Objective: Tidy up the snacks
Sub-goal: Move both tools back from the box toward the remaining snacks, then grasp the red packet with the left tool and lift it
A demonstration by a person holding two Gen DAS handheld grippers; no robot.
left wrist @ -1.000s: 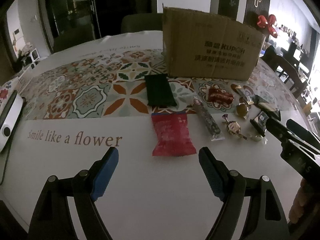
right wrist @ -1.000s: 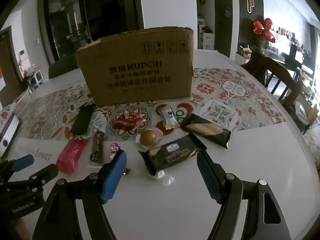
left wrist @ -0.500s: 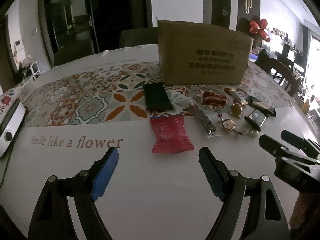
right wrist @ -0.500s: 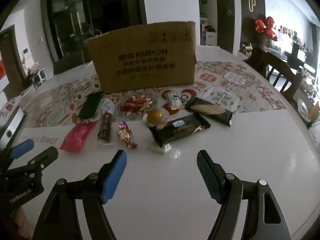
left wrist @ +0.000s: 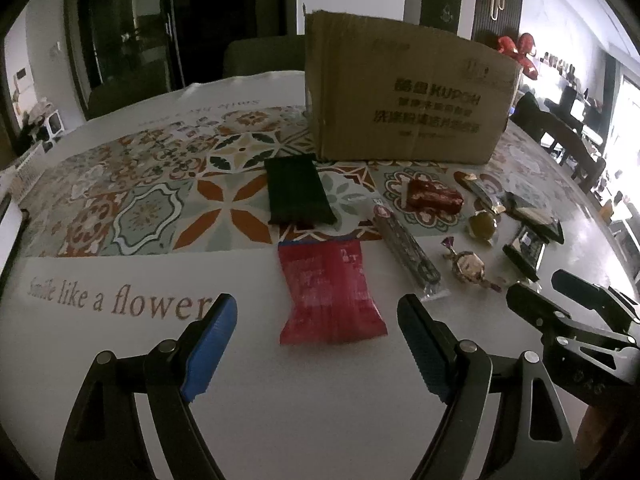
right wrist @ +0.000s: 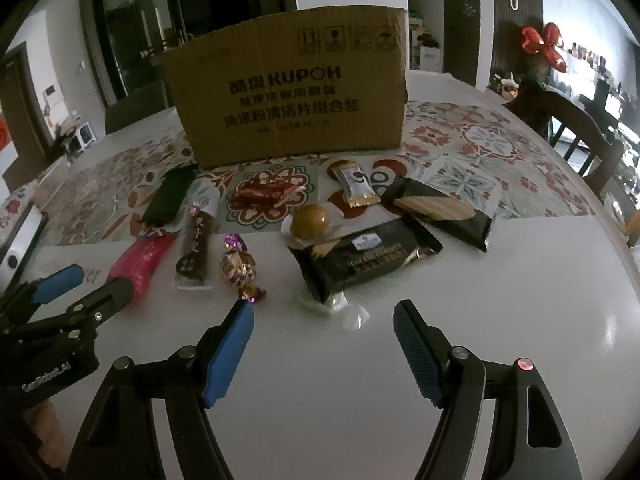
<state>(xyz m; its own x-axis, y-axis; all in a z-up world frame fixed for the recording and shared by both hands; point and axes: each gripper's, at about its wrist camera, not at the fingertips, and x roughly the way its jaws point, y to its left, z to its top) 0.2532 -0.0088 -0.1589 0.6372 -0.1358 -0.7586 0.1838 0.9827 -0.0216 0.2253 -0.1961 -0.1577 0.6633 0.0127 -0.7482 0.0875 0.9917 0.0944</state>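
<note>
Several snacks lie in a row in front of a cardboard box (left wrist: pixel 404 92) (right wrist: pixel 292 88). A red packet (left wrist: pixel 328 288) lies just ahead of my open, empty left gripper (left wrist: pixel 316 320). Behind it lies a dark green packet (left wrist: pixel 296 192). A long dark bar (left wrist: pixel 406 248), a wrapped candy (left wrist: pixel 468 266) (right wrist: pixel 238 266) and a red candy pack (left wrist: pixel 432 196) lie to the right. My right gripper (right wrist: pixel 324 324) is open and empty, just short of a black biscuit packet (right wrist: pixel 360 252). A second black packet (right wrist: pixel 440 208), a round golden sweet (right wrist: pixel 310 220) and a small white sachet (right wrist: pixel 356 184) lie beyond.
The table carries a patterned tile mat (left wrist: pixel 160 200) with a white border. A white device (right wrist: pixel 16 240) lies at the left table edge. Wooden chairs (right wrist: pixel 576 132) stand at the right. A red bow (right wrist: pixel 544 44) stands at the back right.
Both grippers have moved a little closer to the snack row after having drawn back. Both stay open and empty. No snack has moved.
</note>
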